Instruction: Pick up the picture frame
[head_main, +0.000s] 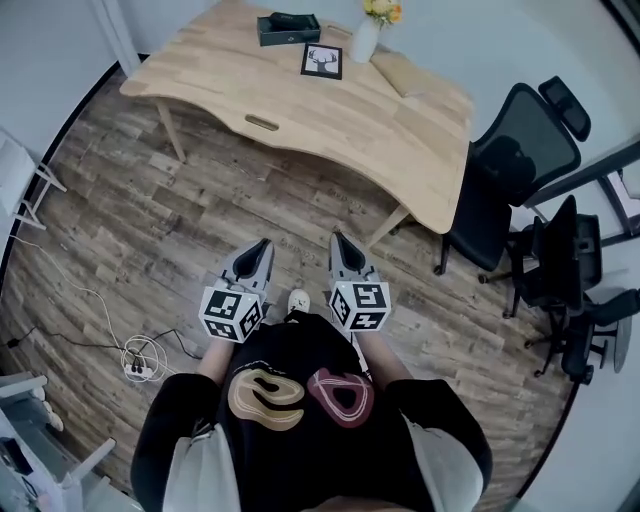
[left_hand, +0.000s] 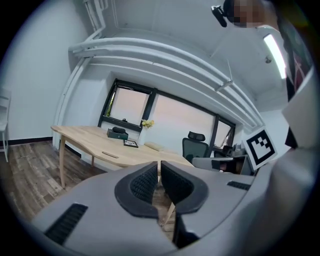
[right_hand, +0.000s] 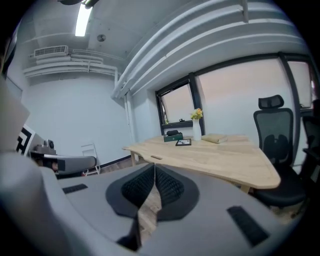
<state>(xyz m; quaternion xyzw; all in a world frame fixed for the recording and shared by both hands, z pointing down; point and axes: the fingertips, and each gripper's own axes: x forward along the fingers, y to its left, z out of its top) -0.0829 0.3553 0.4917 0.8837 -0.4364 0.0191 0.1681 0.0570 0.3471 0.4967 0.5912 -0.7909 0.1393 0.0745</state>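
Picture frame (head_main: 322, 60): lying flat on the wooden table (head_main: 300, 120), at twelve o'clock from the person. A dark box (head_main: 288, 28) is sitting at its ten o'clock and a white vase (head_main: 364, 40) at its two o'clock.

Left gripper (head_main: 263, 244) and right gripper (head_main: 337, 240): jaws pressing together, carrying nothing, pointing tableward, well apart from the frame.

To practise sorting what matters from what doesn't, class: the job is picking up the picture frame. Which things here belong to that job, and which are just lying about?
Belongs to the job:
picture frame, on the table
left tongs, shut, empty
right tongs, shut, empty

Just lying about:
dark box
vase of flowers
office chairs
cables
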